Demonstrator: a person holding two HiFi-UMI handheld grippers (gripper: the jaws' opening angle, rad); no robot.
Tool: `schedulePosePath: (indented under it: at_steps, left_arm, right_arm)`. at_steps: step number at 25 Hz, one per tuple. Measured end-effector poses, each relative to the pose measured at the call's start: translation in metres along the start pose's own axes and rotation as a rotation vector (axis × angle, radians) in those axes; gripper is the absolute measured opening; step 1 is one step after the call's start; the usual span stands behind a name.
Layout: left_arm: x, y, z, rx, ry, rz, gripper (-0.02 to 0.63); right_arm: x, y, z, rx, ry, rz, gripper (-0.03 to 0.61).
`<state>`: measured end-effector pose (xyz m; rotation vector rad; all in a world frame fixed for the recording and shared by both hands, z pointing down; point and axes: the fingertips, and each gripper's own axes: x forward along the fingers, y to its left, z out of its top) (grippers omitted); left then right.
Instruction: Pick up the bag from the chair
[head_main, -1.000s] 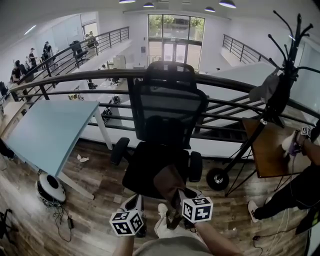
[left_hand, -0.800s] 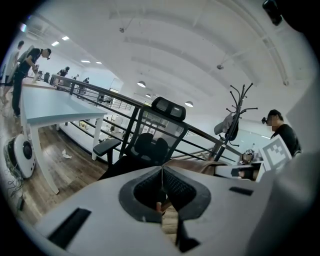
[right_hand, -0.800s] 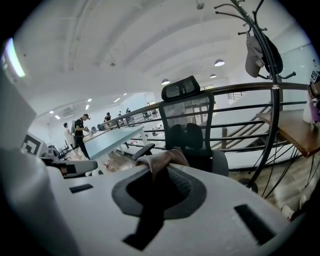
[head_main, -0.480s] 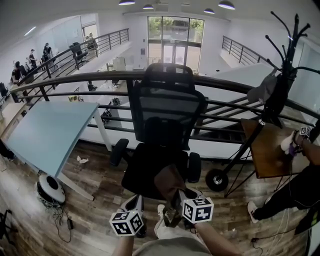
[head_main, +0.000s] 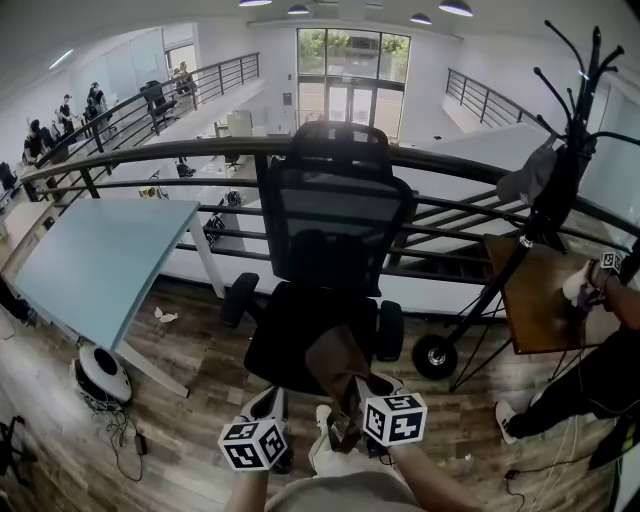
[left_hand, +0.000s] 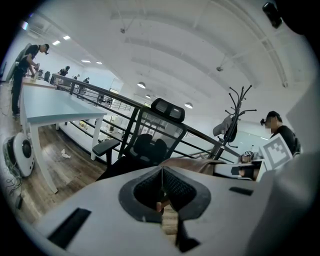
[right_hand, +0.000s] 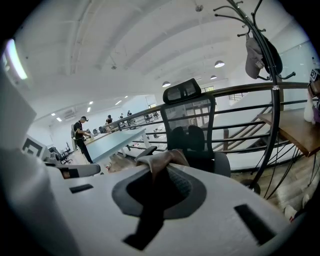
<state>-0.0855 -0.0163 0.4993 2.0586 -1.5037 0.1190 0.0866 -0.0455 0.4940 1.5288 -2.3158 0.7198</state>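
Note:
A black mesh office chair (head_main: 325, 250) stands before a railing. Over the front edge of its seat hangs a brown bag (head_main: 335, 365), with my right gripper (head_main: 357, 392) shut on its near end; a strap dangles below. In the right gripper view the brown fabric (right_hand: 161, 159) bunches out from between the jaws of that gripper (right_hand: 159, 174). My left gripper (head_main: 268, 402) is low and just left of the bag, with its jaws together and nothing in them. In the left gripper view the jaws of this gripper (left_hand: 161, 184) meet in a thin line, and the bag (left_hand: 186, 162) lies beyond them.
A pale blue table (head_main: 95, 260) stands to the left, a round white device (head_main: 100, 375) on the floor under it. A black coat stand (head_main: 560, 170) and a wooden table (head_main: 535, 295) are on the right, with a person (head_main: 600, 380) beside them. The railing (head_main: 150, 155) runs behind the chair.

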Motion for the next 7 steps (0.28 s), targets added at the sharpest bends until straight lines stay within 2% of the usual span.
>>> schedulePosePath:
  at_steps: [7]
  left_arm:
    - [-0.0001, 0.0044, -0.0028, -0.014, 0.000, -0.001, 0.003]
  right_arm:
    - [0.0020, 0.0010, -0.0022, 0.005, -0.005, -0.001, 0.020]
